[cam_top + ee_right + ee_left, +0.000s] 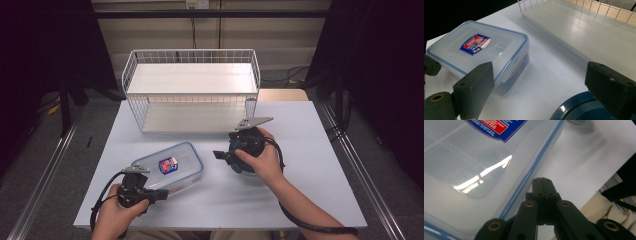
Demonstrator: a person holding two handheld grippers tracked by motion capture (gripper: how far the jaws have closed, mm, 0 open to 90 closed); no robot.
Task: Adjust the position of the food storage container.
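A clear plastic container (170, 166) with a blue-sealed lid and a red and blue sticker lies left of the table's middle. My left gripper (164, 194) is at the container's near edge with its jaws shut and empty. In the left gripper view the closed tips (545, 182) sit just beside the lid's blue rim (529, 173). My right gripper (222, 156) hovers over a round blue object (246, 169) right of the middle and points left toward the container. In the right gripper view it (541, 85) stands wide open, the blue object (574, 108) below it and the container (479, 47) ahead.
A white wire rack (192, 90) with two shelves stands at the back of the white table (310, 150); its lower shelf (586, 30) lies close ahead of the right gripper. Cables trail from both grippers toward the table's front edge.
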